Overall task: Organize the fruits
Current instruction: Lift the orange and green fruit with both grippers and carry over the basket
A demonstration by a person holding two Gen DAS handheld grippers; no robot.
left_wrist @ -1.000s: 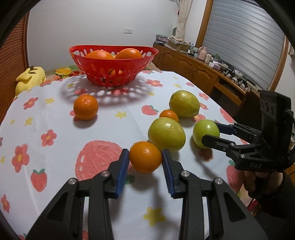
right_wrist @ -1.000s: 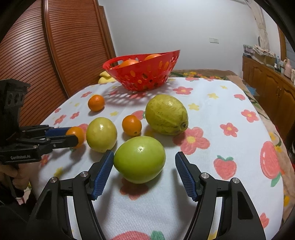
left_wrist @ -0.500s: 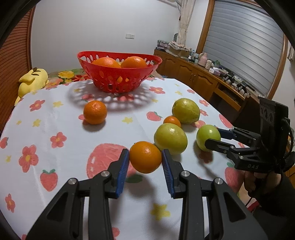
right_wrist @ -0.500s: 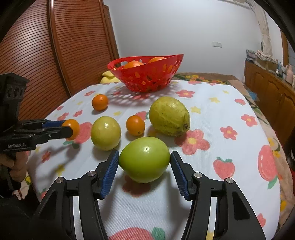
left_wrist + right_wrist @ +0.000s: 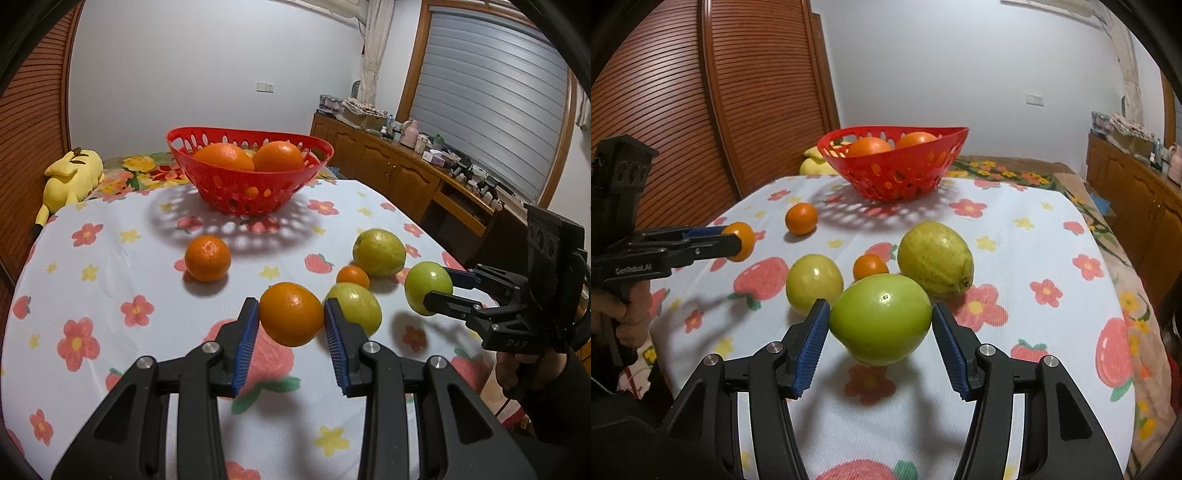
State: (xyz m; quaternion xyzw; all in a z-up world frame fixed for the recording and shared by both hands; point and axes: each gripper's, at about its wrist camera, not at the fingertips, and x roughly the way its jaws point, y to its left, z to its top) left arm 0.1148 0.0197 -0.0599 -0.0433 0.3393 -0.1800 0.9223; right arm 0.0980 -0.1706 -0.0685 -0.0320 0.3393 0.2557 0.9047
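My left gripper (image 5: 291, 318) is shut on an orange (image 5: 291, 314) and holds it above the table; it also shows in the right wrist view (image 5: 738, 242). My right gripper (image 5: 880, 325) is shut on a green fruit (image 5: 880, 319) lifted off the cloth, also seen in the left wrist view (image 5: 428, 288). A red basket (image 5: 251, 195) with two oranges (image 5: 223, 157) stands at the far side. On the cloth lie a mandarin (image 5: 207, 258), a small mandarin (image 5: 352, 276), a yellow-green fruit (image 5: 360, 308) and a larger one (image 5: 378, 252).
The table carries a flowered white cloth (image 5: 110, 295). A yellow plush toy (image 5: 72, 177) lies beyond its far left edge. A wooden sideboard (image 5: 406, 177) with small items runs along the right wall. A slatted wooden door (image 5: 701, 92) stands left.
Both grippers have risen: the left lifted the orange off the cloth, the right closed on the green fruit and lifted it.
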